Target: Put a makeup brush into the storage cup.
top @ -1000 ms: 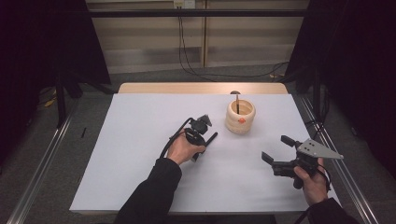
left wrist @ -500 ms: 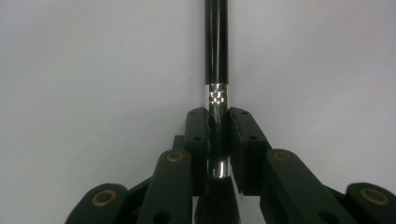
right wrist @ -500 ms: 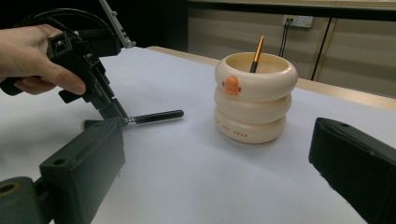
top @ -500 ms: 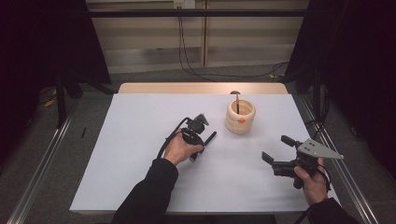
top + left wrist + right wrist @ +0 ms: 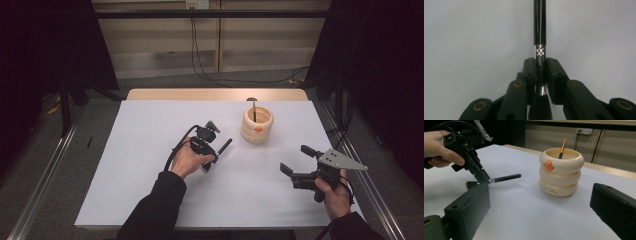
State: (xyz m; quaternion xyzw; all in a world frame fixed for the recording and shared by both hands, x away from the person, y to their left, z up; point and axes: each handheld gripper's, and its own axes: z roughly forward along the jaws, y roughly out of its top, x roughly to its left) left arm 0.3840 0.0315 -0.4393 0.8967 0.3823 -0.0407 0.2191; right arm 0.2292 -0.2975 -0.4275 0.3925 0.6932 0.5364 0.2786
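I am holding a slim black makeup brush with a silver metal collar (image 5: 540,53) in my left gripper (image 5: 212,150), just left of centre in the high view, its jaws pinched tight on the collar. In that view the handle points toward the upper right, at the cream ringed holder with an orange duck badge (image 5: 257,125), which stands right of centre on the white table cover (image 5: 125,150). A gold-handled brush (image 5: 562,148) already leans inside it. My right gripper (image 5: 295,161) rests in the lower right, jaws spread wide around nothing. I judge the main risk to be the narrow grip on a smooth round collar: the brush could swivel or slip as I tilt it, and the handle could knock the holder's rim. The left gripper view shows the pads squeezing the collar with dark bristles below, which the high view cannot resolve. The right gripper view shows the brush lifted just off the cover, and the holder's lettering.
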